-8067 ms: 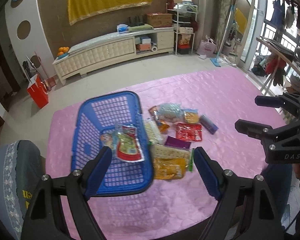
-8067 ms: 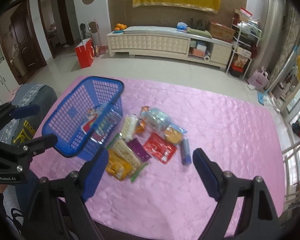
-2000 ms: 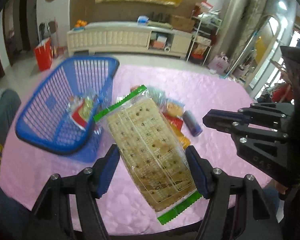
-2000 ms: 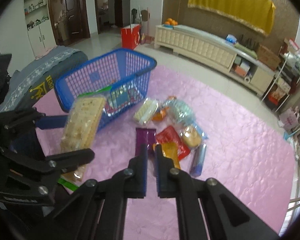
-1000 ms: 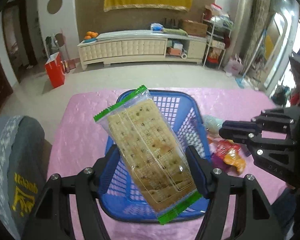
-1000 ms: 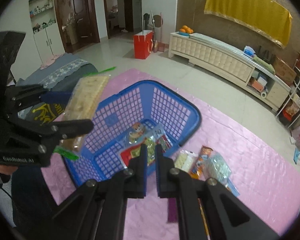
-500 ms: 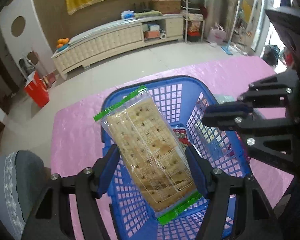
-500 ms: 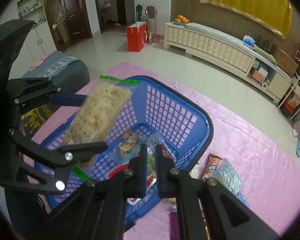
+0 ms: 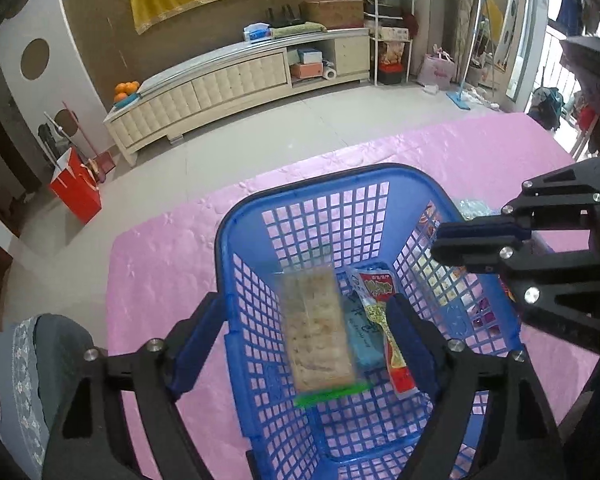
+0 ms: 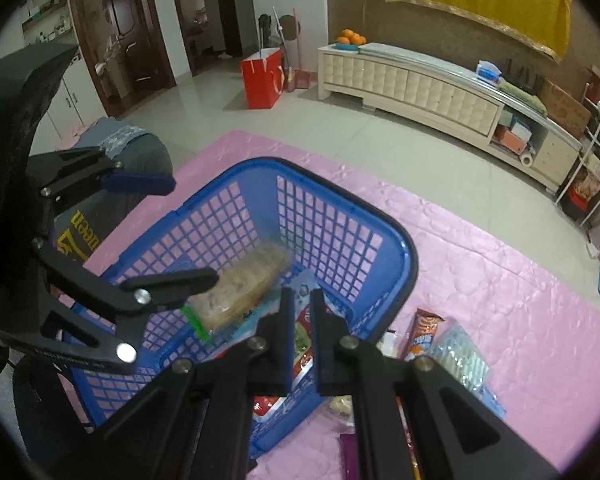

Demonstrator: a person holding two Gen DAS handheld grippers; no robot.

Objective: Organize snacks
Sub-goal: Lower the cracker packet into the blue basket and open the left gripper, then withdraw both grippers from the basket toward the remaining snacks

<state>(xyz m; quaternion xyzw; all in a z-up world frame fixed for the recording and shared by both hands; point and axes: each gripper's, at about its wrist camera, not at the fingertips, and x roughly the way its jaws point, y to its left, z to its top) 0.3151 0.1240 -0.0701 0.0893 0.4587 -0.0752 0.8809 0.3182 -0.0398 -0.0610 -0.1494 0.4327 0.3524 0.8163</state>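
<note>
Pink quilted cover [image 9: 160, 264] under blue basket [image 9: 324, 178]; left gripper [image 9: 300, 332] just spread (cracker pack [image 9: 316, 328] free), right gripper [image 10: 300, 340] closed, empty.

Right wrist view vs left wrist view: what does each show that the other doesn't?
Right wrist only: loose snacks outside the blue basket on the pink cloth, including an orange-wrapped bar, plus dark doorways.
Left wrist only: the white rack and the window side.
Both: the cracker pack blurred inside the basket, free of the open left gripper, and the shut right gripper.
</note>
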